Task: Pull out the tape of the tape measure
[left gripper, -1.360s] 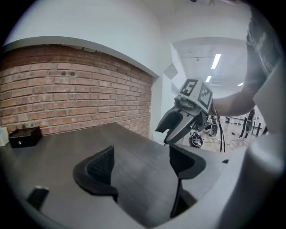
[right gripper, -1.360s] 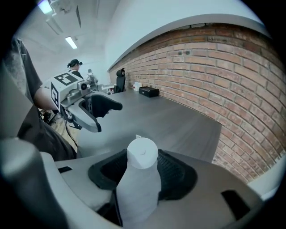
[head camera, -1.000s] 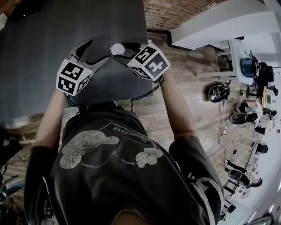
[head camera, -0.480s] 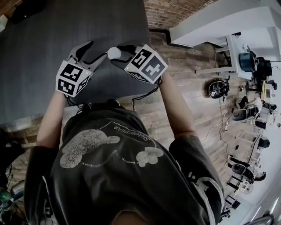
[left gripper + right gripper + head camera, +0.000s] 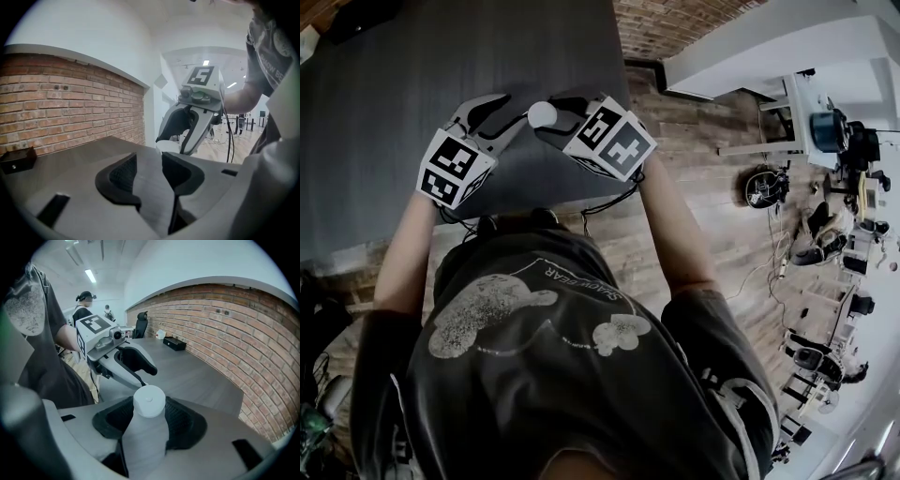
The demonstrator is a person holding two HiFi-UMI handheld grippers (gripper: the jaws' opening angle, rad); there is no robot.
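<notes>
Tape measure (image 5: 149,401), white, round, was clamped in right gripper (image 5: 150,417) over table (image 5: 394,84). Left gripper (image 5: 149,161) jaws were just closing, apart, nothing seen between.

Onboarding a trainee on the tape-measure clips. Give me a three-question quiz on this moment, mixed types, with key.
1. True or false: a long stretch of tape hangs out of the white tape measure.
2. Which hand-held gripper clamps it? A) left B) right C) neither
3. What material is the wall beside the table?
Key: 1 false, no tape shows. 2 B, the right hand-held gripper; the left hand-held gripper has just been closing its jaws, with nothing seen between them. 3 brick.
</notes>
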